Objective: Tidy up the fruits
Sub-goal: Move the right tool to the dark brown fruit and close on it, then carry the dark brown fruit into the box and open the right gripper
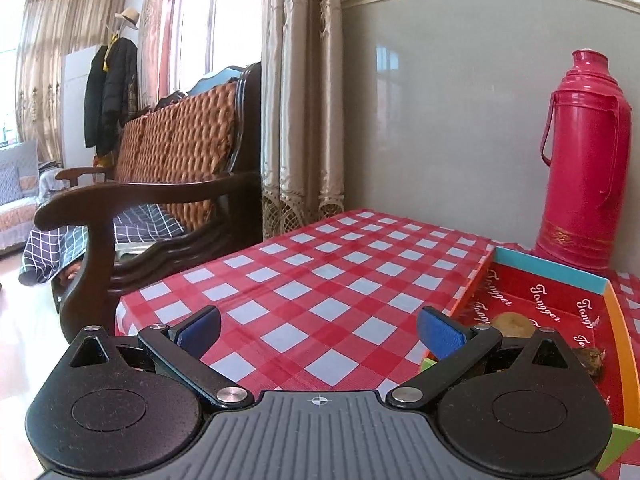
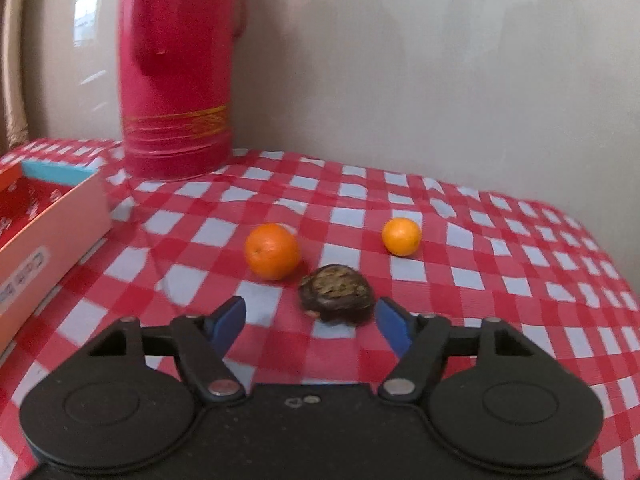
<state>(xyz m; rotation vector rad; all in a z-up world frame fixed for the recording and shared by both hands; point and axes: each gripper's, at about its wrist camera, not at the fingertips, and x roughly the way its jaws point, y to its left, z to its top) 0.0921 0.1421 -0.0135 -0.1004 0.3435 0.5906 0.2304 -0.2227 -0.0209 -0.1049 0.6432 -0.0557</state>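
Behind oranges [image 2: 272,251], thermos [image 2: 176,72], box [image 2: 52,220] leftward

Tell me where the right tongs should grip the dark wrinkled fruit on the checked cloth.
Grip the dark wrinkled fruit across its wide middle, coming straight forward and down from the near side. It lies low and flattened on the checked cloth, just ahead of the open right tongs. The larger orange sits close at its left rear, so keep the left finger low.

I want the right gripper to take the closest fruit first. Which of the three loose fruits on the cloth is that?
The dark brown wrinkled fruit, lying just ahead of the open right gripper. The large orange and small orange sit farther back.
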